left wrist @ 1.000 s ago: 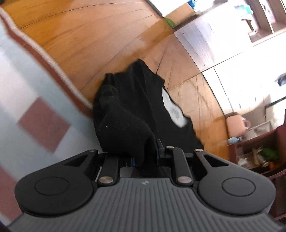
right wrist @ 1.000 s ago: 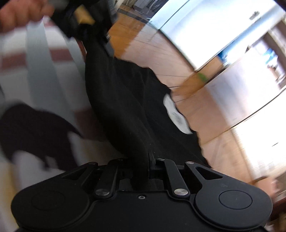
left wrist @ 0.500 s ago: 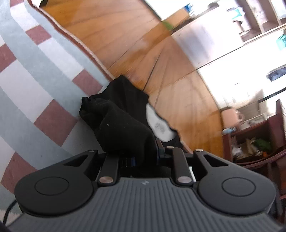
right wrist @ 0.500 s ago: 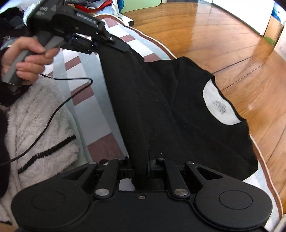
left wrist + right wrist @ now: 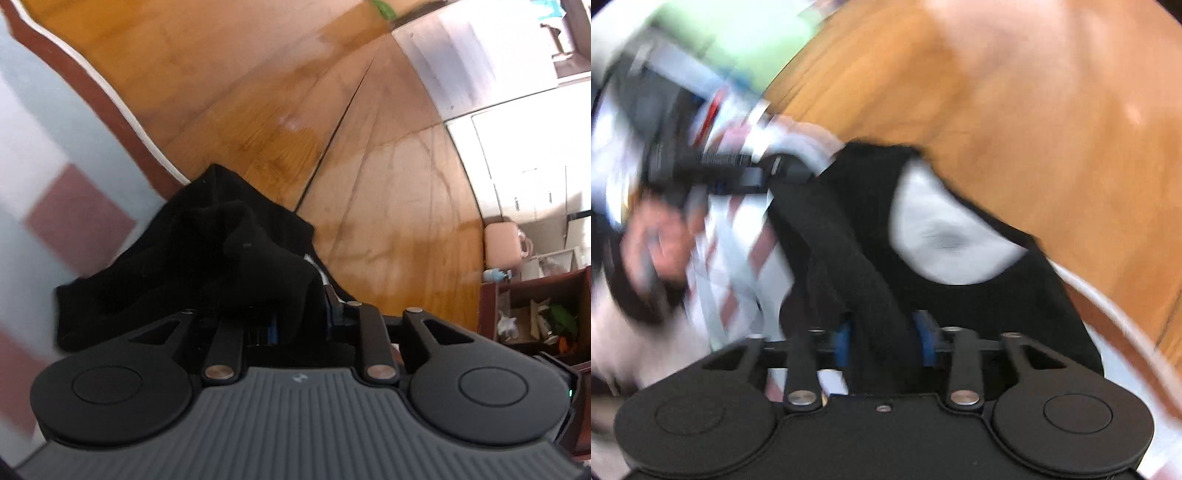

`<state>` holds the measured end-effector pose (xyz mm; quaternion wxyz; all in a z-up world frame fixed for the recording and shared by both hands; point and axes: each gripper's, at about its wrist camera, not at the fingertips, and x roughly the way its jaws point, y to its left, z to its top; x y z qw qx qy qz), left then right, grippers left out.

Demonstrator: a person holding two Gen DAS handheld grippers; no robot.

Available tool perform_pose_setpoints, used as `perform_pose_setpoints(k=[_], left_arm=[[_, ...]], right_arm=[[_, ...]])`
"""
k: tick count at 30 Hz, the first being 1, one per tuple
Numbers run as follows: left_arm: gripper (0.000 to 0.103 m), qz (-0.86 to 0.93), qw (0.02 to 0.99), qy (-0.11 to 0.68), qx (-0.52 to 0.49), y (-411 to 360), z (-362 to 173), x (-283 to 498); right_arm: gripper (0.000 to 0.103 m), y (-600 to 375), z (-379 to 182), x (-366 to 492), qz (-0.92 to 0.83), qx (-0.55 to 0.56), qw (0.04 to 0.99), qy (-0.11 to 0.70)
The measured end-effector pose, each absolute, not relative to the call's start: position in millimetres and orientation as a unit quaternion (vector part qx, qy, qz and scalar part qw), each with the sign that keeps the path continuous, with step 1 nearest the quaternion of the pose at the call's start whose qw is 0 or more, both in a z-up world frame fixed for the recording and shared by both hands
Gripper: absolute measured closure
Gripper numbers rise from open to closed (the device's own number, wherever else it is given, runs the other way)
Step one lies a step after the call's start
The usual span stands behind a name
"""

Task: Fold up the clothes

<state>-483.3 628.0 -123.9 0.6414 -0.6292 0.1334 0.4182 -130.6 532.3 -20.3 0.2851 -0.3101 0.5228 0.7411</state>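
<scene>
The black shirt [image 5: 979, 302] lies at the edge of the checked rug [image 5: 44, 155], its white neck lining [image 5: 945, 240] facing up and its collar end reaching over the wooden floor [image 5: 258, 92]. A bunched fold of it rises into the left gripper [image 5: 295, 314], whose jaws are clamped on the cloth. Another band of the shirt runs between the blue pads of the right gripper [image 5: 882, 343]; those jaws have just been opening, and the pads stand slightly off the cloth. In the blurred right view, a hand [image 5: 653, 243] holds the left gripper by its handle.
</scene>
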Motion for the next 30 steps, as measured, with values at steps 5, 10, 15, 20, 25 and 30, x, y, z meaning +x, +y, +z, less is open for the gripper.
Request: perform_pose_setpoints(k=[5,10,15,20,25,30], left_arm=[[0.082,0.414,0.650,0.133,-0.623,630.2,-151.1,-475.9],[0.082,0.409,0.672,0.151,-0.598,635.8,-146.3,-468.1],[0.082,0.409,0.668,0.140,-0.606,633.2,-149.4,-467.2],[0.084,0.412,0.680,0.154,-0.587,628.6,-147.2,-463.7],[0.086,0.412,0.711,0.152,-0.550,618.6,-122.6,-466.6],[0.083,0.423,0.715,0.096,-0.549,627.2,-98.5,-480.7]], right_arm=[[0.051,502.6,-65.9,-35.3,0.665,-0.059,0.384,0.637],[0.051,442.9,-54.3,-17.5,0.652,-0.028,0.466,0.597],[0.050,398.0,-52.4,-35.8,0.637,-0.060,0.550,0.538],[0.046,392.1,-79.3,-45.6,0.591,-0.045,0.594,0.545],[0.095,383.1,-70.6,-78.8,0.652,-0.061,0.623,0.428],[0.096,384.8,-26.6,-93.9,0.678,-0.074,0.650,0.336]])
